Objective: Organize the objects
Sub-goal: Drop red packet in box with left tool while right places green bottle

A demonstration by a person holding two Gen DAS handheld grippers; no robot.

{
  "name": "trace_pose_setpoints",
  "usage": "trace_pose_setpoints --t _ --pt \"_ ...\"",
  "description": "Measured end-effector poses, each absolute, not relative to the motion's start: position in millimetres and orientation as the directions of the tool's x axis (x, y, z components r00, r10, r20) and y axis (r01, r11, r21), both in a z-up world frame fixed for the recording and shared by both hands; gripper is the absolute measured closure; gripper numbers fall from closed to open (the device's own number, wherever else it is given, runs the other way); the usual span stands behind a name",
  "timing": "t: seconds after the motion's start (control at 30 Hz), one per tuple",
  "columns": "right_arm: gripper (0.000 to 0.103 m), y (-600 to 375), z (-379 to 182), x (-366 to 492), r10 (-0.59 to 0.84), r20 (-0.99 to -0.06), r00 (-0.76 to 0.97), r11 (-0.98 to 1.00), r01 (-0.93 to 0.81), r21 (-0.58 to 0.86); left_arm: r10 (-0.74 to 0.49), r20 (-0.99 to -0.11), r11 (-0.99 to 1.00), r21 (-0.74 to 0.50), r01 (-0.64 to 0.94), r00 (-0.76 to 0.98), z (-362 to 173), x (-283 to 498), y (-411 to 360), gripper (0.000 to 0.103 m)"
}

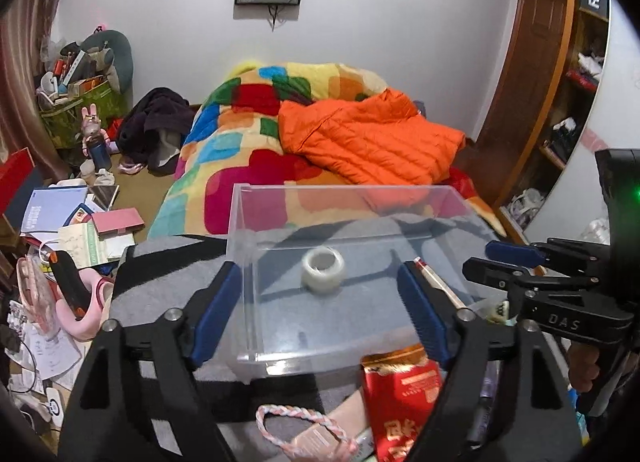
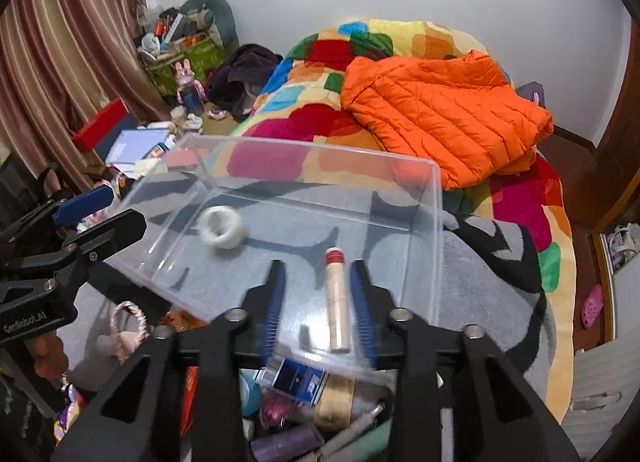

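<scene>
Left wrist: red packet point(image 1: 400, 394) before clear box point(image 1: 256, 222)

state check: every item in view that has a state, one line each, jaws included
clear box: open top, upright on the grey blanket
tape roll: inside the box, lying loose
tube with red cap: inside the box, lying flat, not gripped
left gripper: jaws open, nothing between the pads
right gripper: jaws open either side of the tube, not touching
red packet: outside the box, at its near edge
orange jacket: lying crumpled on the bed
</scene>
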State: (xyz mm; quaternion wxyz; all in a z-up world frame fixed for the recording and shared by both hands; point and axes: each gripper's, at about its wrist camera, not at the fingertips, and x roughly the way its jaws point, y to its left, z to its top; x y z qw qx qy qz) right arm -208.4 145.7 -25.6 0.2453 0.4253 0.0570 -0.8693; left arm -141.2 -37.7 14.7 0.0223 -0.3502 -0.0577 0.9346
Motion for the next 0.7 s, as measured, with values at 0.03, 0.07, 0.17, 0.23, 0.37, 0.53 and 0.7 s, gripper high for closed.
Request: trace_pose_setpoints --t 0.03,0.07,0.17,0.23,0.37,0.53,0.7 --pt "0.056 149.3 -21.3 -203.5 -0.373 -0.757 -0.537 -0.876 0.472 0.096 0.082 -0.646 -0.992 -0.127 0.001 -0.759 17.1 -137.5 -37.6 0.014" --pt "0.051 152.7 -16.7 -198.0 -0.366 -0.747 -0.556 -0.879 0.469 0.081 0.081 -0.638 -0.991 -0.133 0.005 -0.766 20.0 -132.1 -38.0 0.010" --pt "0.041 163.1 -5.3 -181.6 -0.350 -0.721 -0.598 -0.885 0.463 0.046 0.072 -0.620 -0.992 -0.128 0.011 -0.781 25.3 -117.8 -36.7 0.010" --pt "0.040 170.5 -1.2 -169.7 -0.340 -0.716 -0.610 -0.887 0.460 0.029 0.069 -0.613 -0.993 -0.119 0.006 -0.787 26.6 -107.4 -32.7 0.010" --pt "0.040 184.1 -3.3 -152.6 -0.329 -0.727 -0.603 -0.893 0.450 0.030 0.096 -0.645 -0.992 -0.124 -0.020 -0.758 19.7 -96.9 -22.7 0.010" --pt "0.040 198.3 -17.8 -137.6 -0.277 -0.748 -0.603 -0.918 0.396 0.020 0.119 -0.680 -0.990 -0.138 -0.033 -0.723 1.3 -92.0 -9.8 0.010" --pt "0.040 210.8 -38.3 -123.1 -0.251 -0.766 -0.592 -0.939 0.342 0.044 0.157 -0.713 -0.984 -0.170 -0.049 -0.683 -21.3 -92.4 1.2 0.011"
